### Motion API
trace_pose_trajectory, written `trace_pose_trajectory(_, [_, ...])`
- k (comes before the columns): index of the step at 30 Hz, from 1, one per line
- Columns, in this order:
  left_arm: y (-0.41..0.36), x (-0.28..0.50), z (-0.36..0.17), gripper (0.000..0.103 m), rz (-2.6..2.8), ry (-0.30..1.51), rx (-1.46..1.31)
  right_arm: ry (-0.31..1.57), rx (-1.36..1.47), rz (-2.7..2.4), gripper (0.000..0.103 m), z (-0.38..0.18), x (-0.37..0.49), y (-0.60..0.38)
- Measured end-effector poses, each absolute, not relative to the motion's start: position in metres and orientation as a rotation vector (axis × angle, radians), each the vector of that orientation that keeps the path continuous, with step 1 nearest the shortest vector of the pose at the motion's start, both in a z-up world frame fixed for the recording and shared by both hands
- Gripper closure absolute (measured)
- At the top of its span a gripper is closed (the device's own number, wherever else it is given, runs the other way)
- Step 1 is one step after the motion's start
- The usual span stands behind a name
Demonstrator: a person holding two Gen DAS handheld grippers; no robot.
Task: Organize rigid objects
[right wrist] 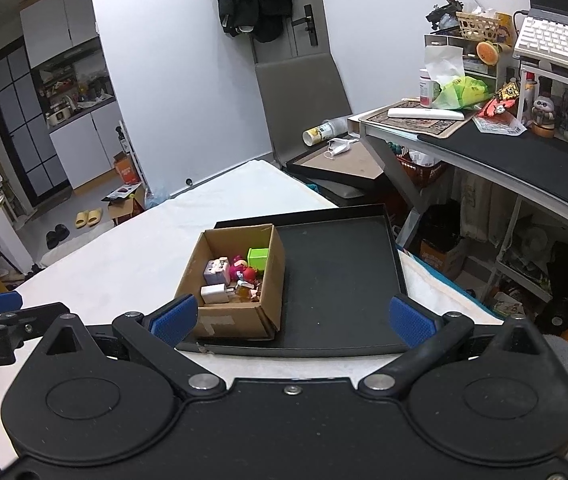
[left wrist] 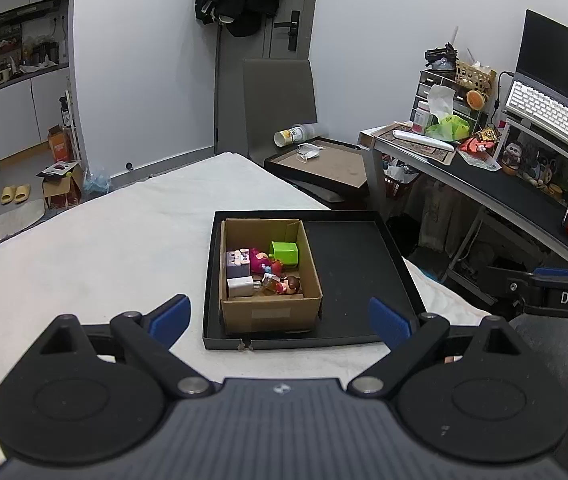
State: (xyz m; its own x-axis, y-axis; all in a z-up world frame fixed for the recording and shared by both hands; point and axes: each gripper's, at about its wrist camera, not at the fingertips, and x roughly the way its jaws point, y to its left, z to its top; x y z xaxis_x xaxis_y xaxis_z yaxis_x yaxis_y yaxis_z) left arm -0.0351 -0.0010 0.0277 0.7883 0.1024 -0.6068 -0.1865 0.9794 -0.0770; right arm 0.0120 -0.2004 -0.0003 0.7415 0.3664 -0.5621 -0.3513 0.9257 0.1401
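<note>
A black tray (left wrist: 348,256) (right wrist: 340,276) lies on the white table. In its left half stands an open cardboard box (left wrist: 269,310) (right wrist: 235,320). The box holds several small things: a green cube (left wrist: 284,253) (right wrist: 258,258), a white charger (left wrist: 239,286) (right wrist: 214,294), a purple block (left wrist: 237,264) (right wrist: 216,272), and small pink and red figures (left wrist: 261,264) (right wrist: 243,272). My left gripper (left wrist: 279,320) is open, held back in front of the box with nothing between its fingers. My right gripper (right wrist: 292,318) is open too, just before the tray's near edge, and holds nothing.
The white table (left wrist: 103,248) stretches left and behind the tray. A cluttered desk (left wrist: 464,176) with keyboard and shelves stands at the right. Behind the table are a grey chair (left wrist: 279,100) and a second black tray (left wrist: 324,164). The other gripper's body (left wrist: 564,296) shows at the right edge.
</note>
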Motion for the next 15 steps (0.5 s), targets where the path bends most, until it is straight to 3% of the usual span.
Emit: trace_pose_trajectory(15, [-0.0035,-0.0369,0.0287,0.008,0.140,0.645,-0.129,0.616,0.006,0.387,0.000,0.0013,0.0066,-0.1989])
